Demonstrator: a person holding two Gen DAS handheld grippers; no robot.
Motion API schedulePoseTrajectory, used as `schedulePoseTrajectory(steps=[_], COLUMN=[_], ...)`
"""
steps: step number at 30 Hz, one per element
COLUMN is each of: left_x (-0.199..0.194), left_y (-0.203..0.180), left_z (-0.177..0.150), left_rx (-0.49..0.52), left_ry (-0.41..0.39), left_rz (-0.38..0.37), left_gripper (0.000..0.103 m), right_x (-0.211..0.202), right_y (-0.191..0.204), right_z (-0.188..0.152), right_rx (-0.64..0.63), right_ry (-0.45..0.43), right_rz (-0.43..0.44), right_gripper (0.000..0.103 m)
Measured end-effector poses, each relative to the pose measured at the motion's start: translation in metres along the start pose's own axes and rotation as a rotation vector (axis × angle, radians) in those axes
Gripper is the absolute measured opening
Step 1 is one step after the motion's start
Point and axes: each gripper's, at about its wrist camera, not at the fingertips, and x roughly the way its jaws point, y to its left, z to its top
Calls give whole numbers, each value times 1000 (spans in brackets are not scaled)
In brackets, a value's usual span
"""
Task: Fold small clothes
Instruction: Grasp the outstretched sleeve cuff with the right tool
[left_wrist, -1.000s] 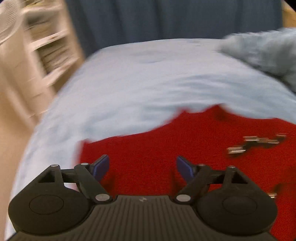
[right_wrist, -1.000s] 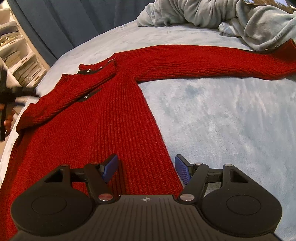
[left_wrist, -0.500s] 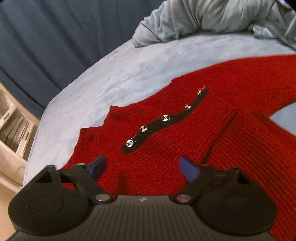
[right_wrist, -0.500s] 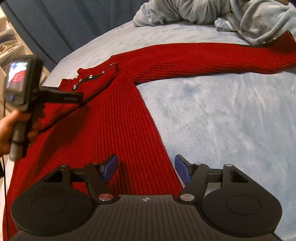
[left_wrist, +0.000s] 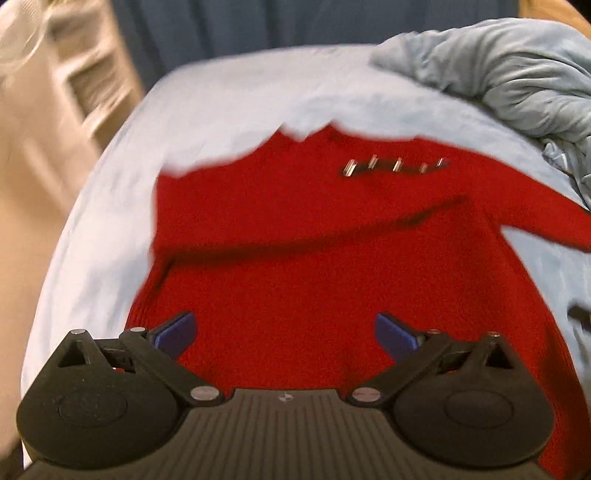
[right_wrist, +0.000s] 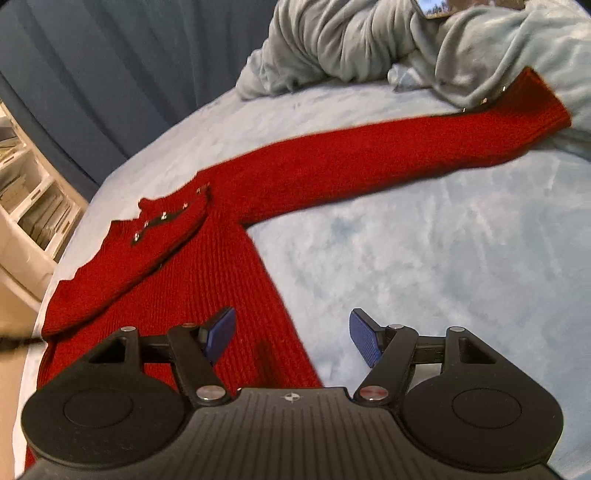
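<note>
Red sweater (right_wrist: 207, 280) lies flat on the pale blue bedspread (right_wrist: 443, 266), one sleeve now folded across its chest at left of frame, the left gripper (left_wrist: 284, 332) having just opened wide and empty, the right gripper (right_wrist: 291, 336) parted, holding nothing.

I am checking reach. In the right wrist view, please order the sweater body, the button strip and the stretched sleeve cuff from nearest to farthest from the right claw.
1. Sweater body, under the right claw, left side.
2. Button strip, upper left.
3. Sleeve cuff, far upper right, against the crumpled blanket.
</note>
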Motion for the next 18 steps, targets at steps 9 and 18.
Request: schedulePoseTrajectory(steps=[9,18], left_x=[-87,-95], left_y=[38,55], left_z=[-77,-79], left_rx=[-31,-103], left_ry=[53,77], left_rz=[72,124], left_gripper=[103,103], right_x=[-13,-14], right_y=[-20,-59], right_z=[6,37], right_rx=[97,255], right_ry=[-32,-76], right_rz=[-55,-65], right_gripper=[72,72])
